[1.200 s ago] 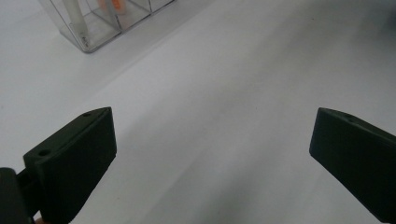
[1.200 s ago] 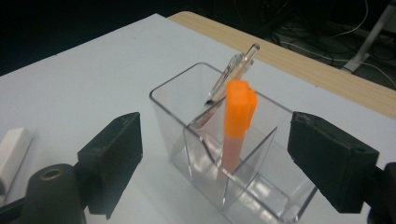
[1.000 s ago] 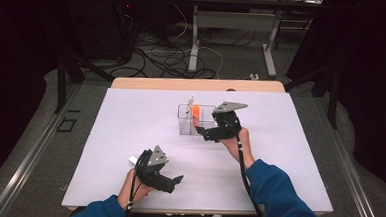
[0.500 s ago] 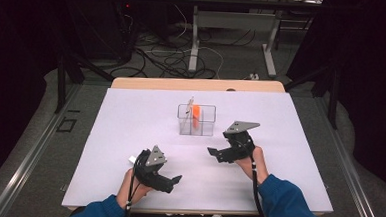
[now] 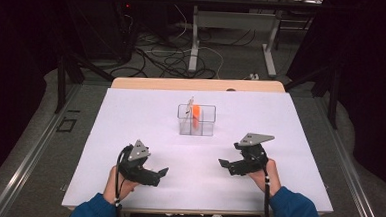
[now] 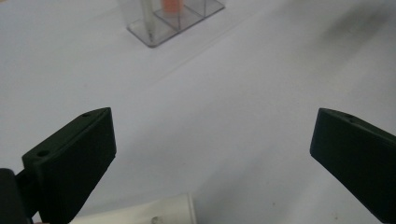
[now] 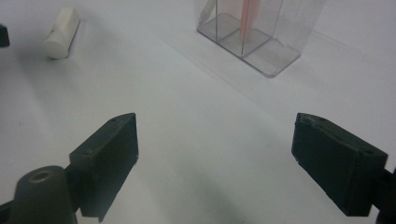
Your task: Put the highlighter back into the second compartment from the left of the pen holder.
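**Holding 2 Open Grippers Short of the Clear Box**

Resting low on the near-left part of the white table (image 5: pixel 130 115), the left hand (image 5: pixel 114 184) comes in from the bottom edge in a blue sleeve (image 5: pixel 93 212), well apart from the clear box (image 5: pixel 196 120) and to its near left. The forearm angles up and slightly rightward, and the left gripper (image 5: pixel 160 174) points right and a little away from the person, close above the tabletop. In the left gripper view its 2 black jaws stand wide apart with nothing but bare table between them. A white cylinder (image 6: pixel 144 213) lies on the table just below that gap, touching neither jaw as far as can be told; it also shows in the right gripper view (image 7: pixel 61 32), lying on its side, to the left of the box.

The clear box stands upright near the table's middle, split into compartments. An orange piece (image 5: pixel 196 111) stands in it, in the middle compartment as the right gripper view shows, and a thin pale stick (image 5: pixel 189 108) leans at its left end.

To the near right of the box, closer to it than the left hand, the right hand (image 5: pixel 265 175) holds the right gripper (image 5: pixel 224 164) pointing left and level, the grey 3-cornered plate (image 5: pixel 253 138) on top. Its forearm slants in from the bottom right. Its 2 jaws are spread wide and hold nothing.
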{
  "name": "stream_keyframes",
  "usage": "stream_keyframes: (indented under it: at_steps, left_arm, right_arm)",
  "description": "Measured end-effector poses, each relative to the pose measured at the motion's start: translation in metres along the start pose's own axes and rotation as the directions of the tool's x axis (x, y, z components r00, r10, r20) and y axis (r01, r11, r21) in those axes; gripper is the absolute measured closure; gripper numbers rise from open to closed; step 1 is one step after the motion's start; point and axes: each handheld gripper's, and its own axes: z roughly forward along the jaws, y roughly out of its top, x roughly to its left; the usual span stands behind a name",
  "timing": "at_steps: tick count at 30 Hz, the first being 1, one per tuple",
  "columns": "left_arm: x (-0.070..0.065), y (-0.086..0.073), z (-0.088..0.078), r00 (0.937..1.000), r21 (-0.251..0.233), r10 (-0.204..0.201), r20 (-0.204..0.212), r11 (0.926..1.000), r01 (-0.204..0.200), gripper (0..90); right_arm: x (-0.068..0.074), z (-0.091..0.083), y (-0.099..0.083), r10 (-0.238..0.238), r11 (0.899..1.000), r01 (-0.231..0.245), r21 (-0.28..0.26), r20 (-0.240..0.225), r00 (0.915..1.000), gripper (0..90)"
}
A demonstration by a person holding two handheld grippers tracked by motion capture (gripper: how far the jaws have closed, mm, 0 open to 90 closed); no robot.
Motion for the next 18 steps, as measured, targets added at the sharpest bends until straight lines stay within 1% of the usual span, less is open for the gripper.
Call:
stream_keyframes:
  at_steps: [1, 2, 3, 4, 5, 6, 7, 8, 9, 10, 11, 12, 13, 14, 15, 16, 18]
  left_arm:
    - [0.003, 0.000, -0.003, 0.9999, 0.011, 0.001, -0.011, 0.9999, -0.001, 0.3]
    - [0.006, -0.001, -0.005, 0.9997, 0.000, -0.011, -0.023, 0.9999, 0.011, 0.3]
    - [0.009, -0.002, -0.007, 0.9993, 0.000, -0.016, -0.035, 0.9999, 0.016, 0.4]
    - [0.013, -0.002, -0.010, 0.9989, 0.006, -0.025, -0.040, 0.9997, 0.025, 0.4]
    - [0.015, -0.004, -0.012, 0.9975, -0.008, -0.038, -0.060, 0.9993, 0.037, 0.4]
    - [0.019, -0.004, -0.016, 0.9976, 0.002, -0.044, -0.053, 0.9990, 0.044, 0.4]
    - [0.022, -0.005, -0.017, 0.9965, -0.008, -0.054, -0.065, 0.9985, 0.053, 0.4]
    - [0.024, -0.006, -0.019, 0.9949, -0.019, -0.068, -0.075, 0.9976, 0.067, 0.4]
    - [0.027, -0.007, -0.021, 0.9937, -0.014, -0.069, -0.088, 0.9976, 0.068, 0.4]
    - [0.029, -0.008, -0.022, 0.9919, -0.017, -0.078, -0.100, 0.9969, 0.077, 0.4]
    - [0.032, -0.009, -0.023, 0.9905, -0.015, -0.083, -0.110, 0.9966, 0.081, 0.4]
    - [0.034, -0.010, -0.024, 0.9887, -0.016, -0.093, -0.118, 0.9957, 0.091, 0.3]
    - [0.036, -0.011, -0.025, 0.9866, -0.019, -0.105, -0.125, 0.9944, 0.104, 0.3]
    - [0.038, -0.012, -0.026, 0.9843, -0.026, -0.118, -0.132, 0.9930, 0.115, 0.3]
    - [0.040, -0.013, -0.027, 0.9815, -0.029, -0.127, -0.143, 0.9919, 0.124, 0.2]
    - [0.043, -0.014, -0.029, 0.9795, -0.025, -0.132, -0.152, 0.9913, 0.129, 0.2]
    - [0.047, -0.016, -0.032, 0.9730, -0.036, -0.154, -0.172, 0.9880, 0.150, 0.2]
  right_arm:
    - [0.000, -0.001, -0.001, 0.007, 1.000, -0.007, -0.015, -0.004, 1.0000, 14.2]
    - [0.000, -0.003, -0.002, 0.011, 1.000, -0.011, -0.014, -0.003, 0.9999, 14.2]
    - [-0.001, -0.004, -0.004, 0.011, 1.000, -0.012, -0.024, -0.005, 0.9999, 14.2]
    - [-0.001, -0.007, -0.005, 0.012, 1.000, -0.012, -0.002, -0.003, 0.9999, 14.2]
    - [-0.001, -0.008, -0.007, 0.015, 1.000, -0.015, -0.006, -0.001, 0.9999, 14.2]
    - [0.000, -0.009, -0.009, 0.017, 1.000, -0.017, -0.010, -0.001, 0.9999, 14.1]
    - [-0.001, -0.012, -0.010, 0.015, 1.000, -0.015, 0.004, -0.004, 0.9999, 14.1]
    - [0.000, -0.013, -0.012, 0.021, 1.000, -0.021, -0.002, 0.003, 0.9998, 14.1]
    - [-0.001, -0.014, -0.013, 0.020, 1.000, -0.020, 0.000, 0.005, 0.9998, 14.1]
    - [-0.001, -0.015, -0.015, 0.024, 1.000, -0.024, -0.007, 0.001, 0.9997, 14.1]
    - [-0.001, -0.018, -0.016, 0.027, 1.000, -0.027, 0.006, 0.000, 0.9996, 14.1]
    - [-0.001, -0.018, -0.017, 0.026, 1.000, -0.026, -0.002, 0.002, 0.9997, 14.1]
    - [-0.001, -0.019, -0.019, 0.024, 1.000, -0.024, 0.000, 0.004, 0.9997, 14.1]
    - [-0.001, -0.021, -0.019, 0.027, 1.000, -0.027, 0.013, 0.003, 0.9996, 14.1]
    - [-0.001, -0.021, -0.021, 0.030, 1.000, -0.030, -0.005, 0.006, 0.9995, 14.1]
    - [-0.001, -0.022, -0.022, 0.033, 0.999, -0.033, -0.002, 0.007, 0.9994, 14.1]
    - [-0.001, -0.024, -0.024, 0.042, 0.999, -0.042, 0.008, 0.007, 0.9991, 14.1]
